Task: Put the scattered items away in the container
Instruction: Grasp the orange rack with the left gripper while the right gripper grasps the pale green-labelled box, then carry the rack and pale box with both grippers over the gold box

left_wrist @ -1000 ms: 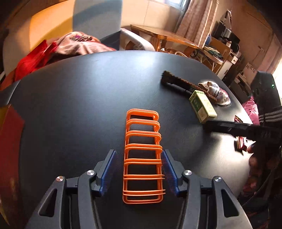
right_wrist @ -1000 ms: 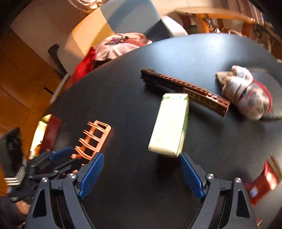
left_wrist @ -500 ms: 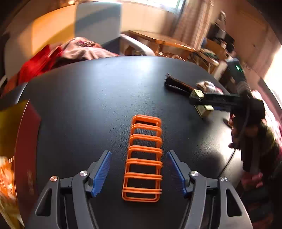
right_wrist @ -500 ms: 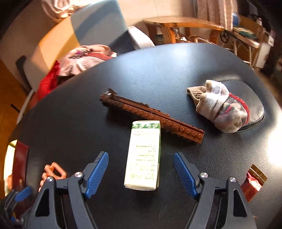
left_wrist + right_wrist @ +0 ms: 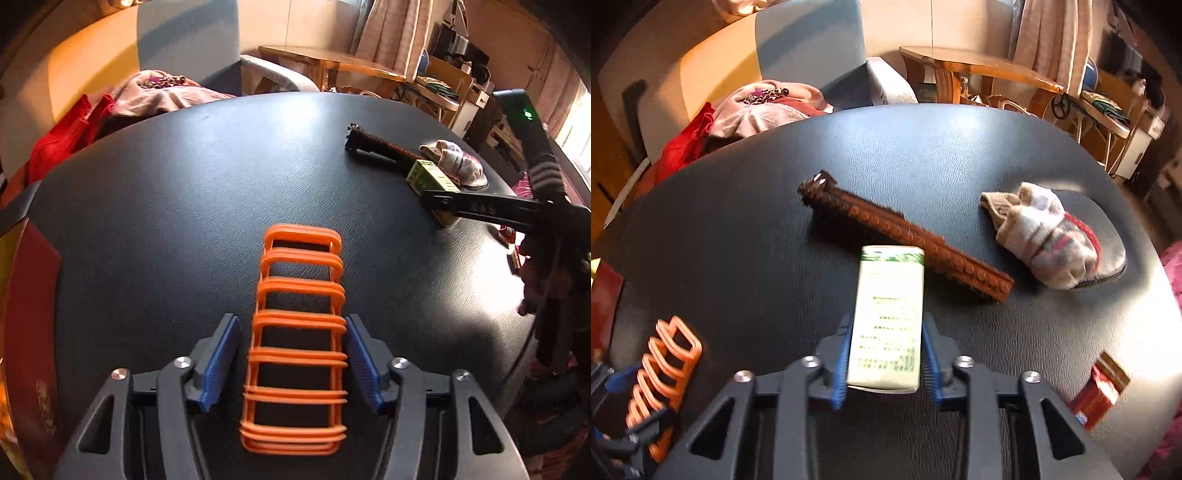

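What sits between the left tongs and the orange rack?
Nothing visible. The left tongs already straddle the rack, one blue pad on each side, with only bare table around it.

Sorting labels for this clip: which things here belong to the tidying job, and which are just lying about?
Part of the job:
- orange rack, between the left gripper pads
- green-and-white box, clamped by the right gripper
- brown brick strip
- sock
- red packet

Lying about:
- clothes pile
- wooden table
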A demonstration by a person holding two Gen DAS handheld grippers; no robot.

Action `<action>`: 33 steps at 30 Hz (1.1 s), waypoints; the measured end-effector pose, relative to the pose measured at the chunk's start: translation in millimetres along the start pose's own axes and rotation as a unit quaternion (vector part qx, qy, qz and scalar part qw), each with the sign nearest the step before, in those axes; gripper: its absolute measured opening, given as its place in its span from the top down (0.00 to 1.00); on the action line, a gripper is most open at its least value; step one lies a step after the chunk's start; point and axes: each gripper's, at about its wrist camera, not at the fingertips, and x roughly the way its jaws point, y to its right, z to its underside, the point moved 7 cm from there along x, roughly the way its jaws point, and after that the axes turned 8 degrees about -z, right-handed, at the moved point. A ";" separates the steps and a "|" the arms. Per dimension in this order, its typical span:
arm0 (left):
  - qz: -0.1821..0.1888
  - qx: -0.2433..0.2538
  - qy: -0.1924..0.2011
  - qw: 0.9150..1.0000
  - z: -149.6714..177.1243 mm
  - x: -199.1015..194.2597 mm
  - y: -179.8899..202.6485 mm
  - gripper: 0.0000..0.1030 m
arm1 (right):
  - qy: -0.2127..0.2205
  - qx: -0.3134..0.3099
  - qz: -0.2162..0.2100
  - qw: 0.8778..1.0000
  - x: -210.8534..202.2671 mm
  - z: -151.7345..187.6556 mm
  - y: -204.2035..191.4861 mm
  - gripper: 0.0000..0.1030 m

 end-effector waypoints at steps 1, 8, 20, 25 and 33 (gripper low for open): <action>0.003 -0.003 0.000 1.000 2.8 -2.2 -0.4 0.49 | 0.002 -0.003 0.000 1.000 -3.2 4.1 -0.2 0.71; 0.017 -0.020 0.000 1.000 27.9 -20.2 -0.8 0.50 | 0.016 0.013 -0.034 0.999 -17.2 35.9 -21.4 0.71; 0.041 -0.016 0.003 0.999 70.5 -50.7 -6.7 0.38 | 0.018 0.007 -0.050 0.999 -44.2 91.4 -58.8 0.66; 0.026 -0.004 0.011 1.000 64.6 -50.5 -8.4 0.38 | 0.017 0.011 -0.046 0.999 -46.1 94.9 -63.2 0.56; 0.004 0.012 0.011 1.000 58.5 -39.6 0.4 0.45 | 0.024 0.004 -0.026 0.999 -43.2 93.0 -64.2 0.57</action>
